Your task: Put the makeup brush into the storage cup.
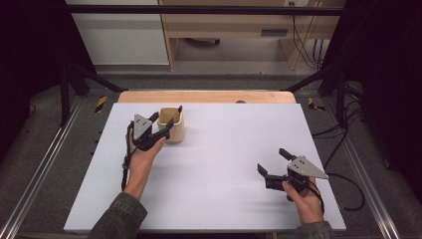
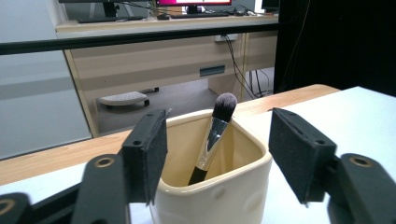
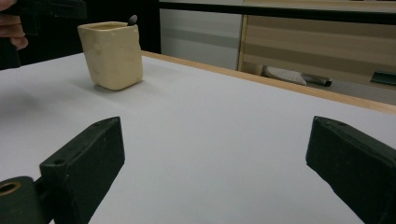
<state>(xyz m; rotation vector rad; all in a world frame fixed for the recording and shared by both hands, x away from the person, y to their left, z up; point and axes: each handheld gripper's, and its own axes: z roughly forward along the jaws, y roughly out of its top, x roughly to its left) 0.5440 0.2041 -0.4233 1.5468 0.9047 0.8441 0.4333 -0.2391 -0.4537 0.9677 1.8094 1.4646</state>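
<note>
A cream square ceramic cup [image 1: 171,127] stands upright on the white tabletop [image 1: 224,194] toward the back left. A makeup brush [image 2: 215,135] with a dark handle, silver ferrule and dark bristles leans inside it, bristles up. My left gripper [image 1: 160,124] is at the cup's near side, open; in the left gripper view [image 2: 222,140] its pads stand on either side of the cup [image 2: 210,191] just above the rim, pressing on nothing. My right gripper [image 1: 272,162] hovers low at the front right, open and empty, far from the cup [image 3: 112,56].
A wooden strip [image 1: 199,96] edges the table's far side. Black frame bars [image 1: 199,10] cross above and behind it. Cables [image 1: 343,134] lie on the floor at the right. Broad bare tabletop lies between the two grippers.
</note>
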